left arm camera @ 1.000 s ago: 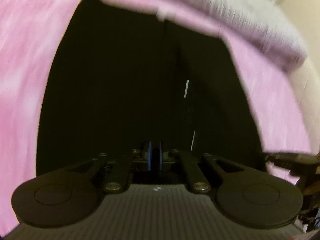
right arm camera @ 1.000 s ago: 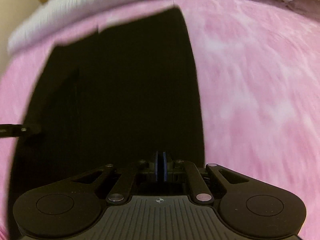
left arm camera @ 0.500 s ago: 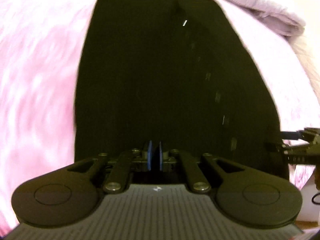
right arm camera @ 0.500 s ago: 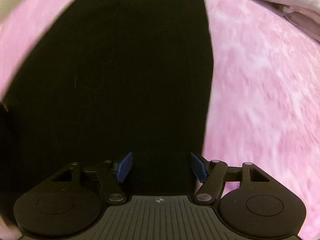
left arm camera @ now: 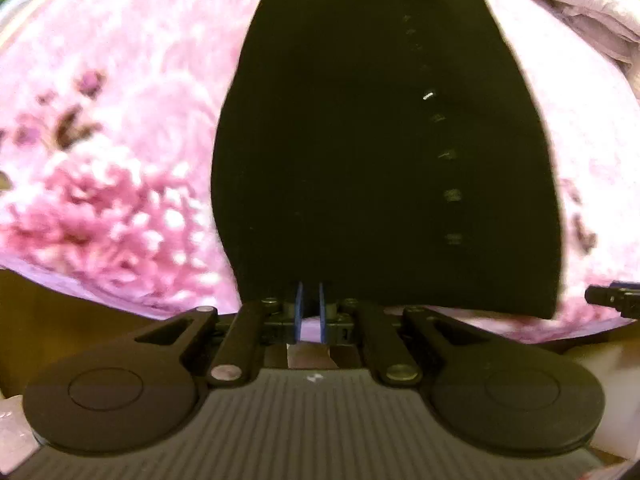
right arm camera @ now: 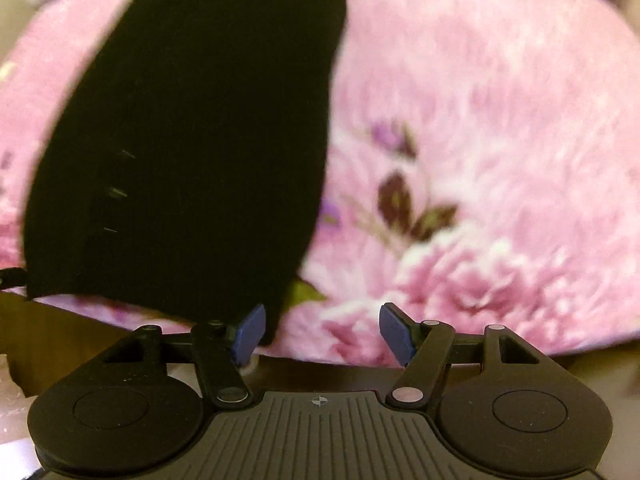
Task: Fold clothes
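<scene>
A black garment [left arm camera: 380,160] lies flat on a pink flowered bedspread [left arm camera: 100,160], its straight near hem close to the bed's front edge. A faint line of small marks runs down its right part. My left gripper [left arm camera: 310,300] hangs over that hem, shut to a thin slit. Pink shows through the slit, and the hem stays flat there. In the right wrist view the garment [right arm camera: 192,140] fills the left half. My right gripper [right arm camera: 322,320] stands open above the bedspread [right arm camera: 480,120], its left pad [right arm camera: 250,332] beside the garment's near right corner, nothing between the pads.
A folded pale lilac blanket [left arm camera: 580,4] lies along the far edge of the bed. Brown flooring [left arm camera: 60,312] shows below the bed's front edge. The right gripper's tip [left arm camera: 612,300] pokes in at the right of the left wrist view.
Both grippers have drawn back along the garment and risen, so its near hem and the bed's edge now show. The right gripper went from shut to wide open; the left stayed shut.
</scene>
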